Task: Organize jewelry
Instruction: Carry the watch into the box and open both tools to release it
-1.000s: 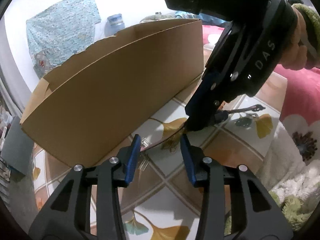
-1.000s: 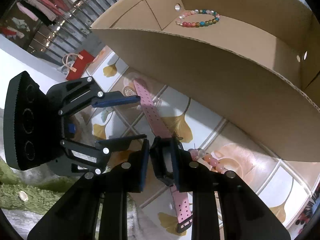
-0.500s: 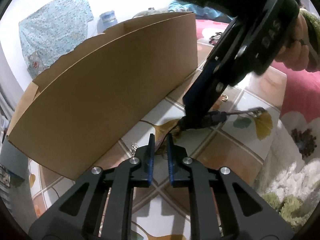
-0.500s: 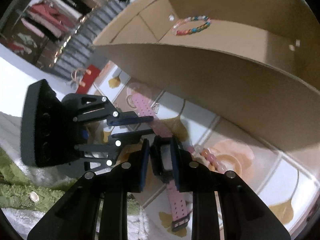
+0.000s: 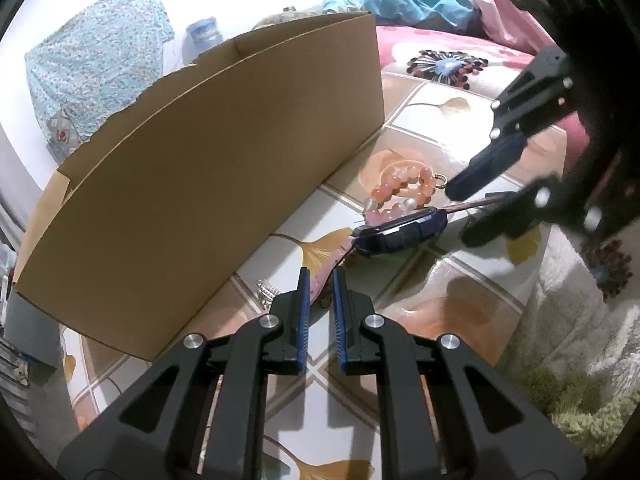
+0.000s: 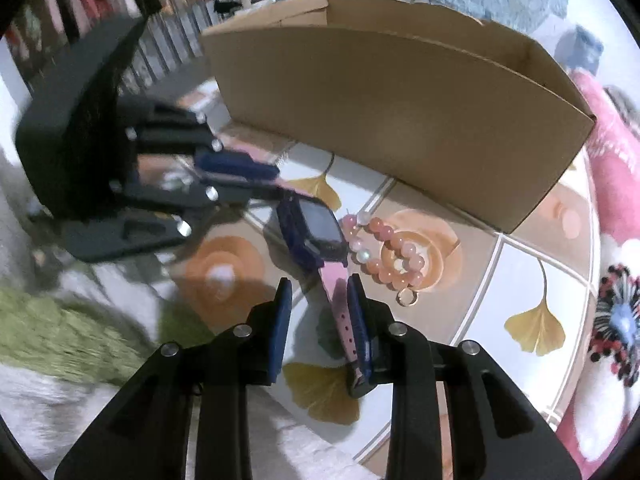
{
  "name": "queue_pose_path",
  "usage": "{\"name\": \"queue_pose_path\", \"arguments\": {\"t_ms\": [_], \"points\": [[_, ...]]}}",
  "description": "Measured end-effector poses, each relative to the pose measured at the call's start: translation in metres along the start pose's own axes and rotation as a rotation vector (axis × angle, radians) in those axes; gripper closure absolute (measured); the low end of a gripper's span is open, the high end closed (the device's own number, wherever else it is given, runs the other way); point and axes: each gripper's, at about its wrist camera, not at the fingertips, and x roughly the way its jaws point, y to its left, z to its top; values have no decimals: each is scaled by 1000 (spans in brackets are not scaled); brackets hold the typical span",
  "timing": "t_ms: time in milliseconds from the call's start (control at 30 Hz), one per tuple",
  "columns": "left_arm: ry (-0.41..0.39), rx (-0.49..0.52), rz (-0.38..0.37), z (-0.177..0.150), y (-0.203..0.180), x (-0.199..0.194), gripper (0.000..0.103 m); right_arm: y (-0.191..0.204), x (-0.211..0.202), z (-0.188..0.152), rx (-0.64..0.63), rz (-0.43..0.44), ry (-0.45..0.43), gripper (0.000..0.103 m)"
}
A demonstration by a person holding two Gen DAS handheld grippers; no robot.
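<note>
In the left wrist view, our left gripper [image 5: 319, 280] sits low in the middle, its blue pads [image 5: 303, 300] drawn close and clamped on the pink strap [image 5: 320, 276] of the watch [image 5: 400, 230]. The watch's dark face lies just beyond the fingertips, tilted up off the cloth [image 5: 440, 300]. Just past it, to the right, the pink bead bracelet [image 5: 400, 192] rests on the cloth, near the box's right corner. The cardboard box [image 5: 200, 184] stands to the left, its long wall toward us. Our right gripper [image 5: 464, 208] enters from the far right, its two fingers spread with the watch's other strap running between them.

In the right wrist view, our right gripper [image 6: 320, 300] is released: the fingers stand apart, and the pink strap lies against the right pad [image 6: 360, 320], clear of the left one. The watch [image 6: 316, 232] is just ahead, face up and slanted. The bracelet [image 6: 388, 256] lies to its right on the cloth [image 6: 520, 272], its gold ring [image 6: 408, 299] nearest us. The box [image 6: 400, 100] stands beyond. The left gripper [image 6: 256, 178] reaches in from the left, blurred, its fingers close together at the watch's far strap.
</note>
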Motion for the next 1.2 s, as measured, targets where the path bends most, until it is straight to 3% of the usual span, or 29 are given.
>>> {"name": "queue_pose_path", "arguments": {"t_ms": [100,133,233,467,633,733,867,1067,1200], "points": [[-1,-10,3,3,0,0,94,10,10,-3,-47,-95,0,77],[-3,-13,5,4,-1,0,95,13,10,-4,-54,-120,-7,88],[-20,-19,14,8,1,-5,100,16,6,-5,-37,-174,-42,98],[-92,-62,4,23,7,-39,101,16,-40,1,22,-227,-168,99],[-181,-82,35,49,19,-84,101,28,-90,28,-6,-232,-265,99],[-242,-91,49,68,37,-109,103,16,-115,66,-36,-193,-313,99],[-263,-117,58,99,67,-116,103,-13,-113,128,-29,-43,-271,99],[-150,-230,15,127,124,-66,103,-67,-75,200,55,112,-159,101],[-142,-286,11,117,144,-59,103,-80,-60,220,56,115,-125,101]]}}
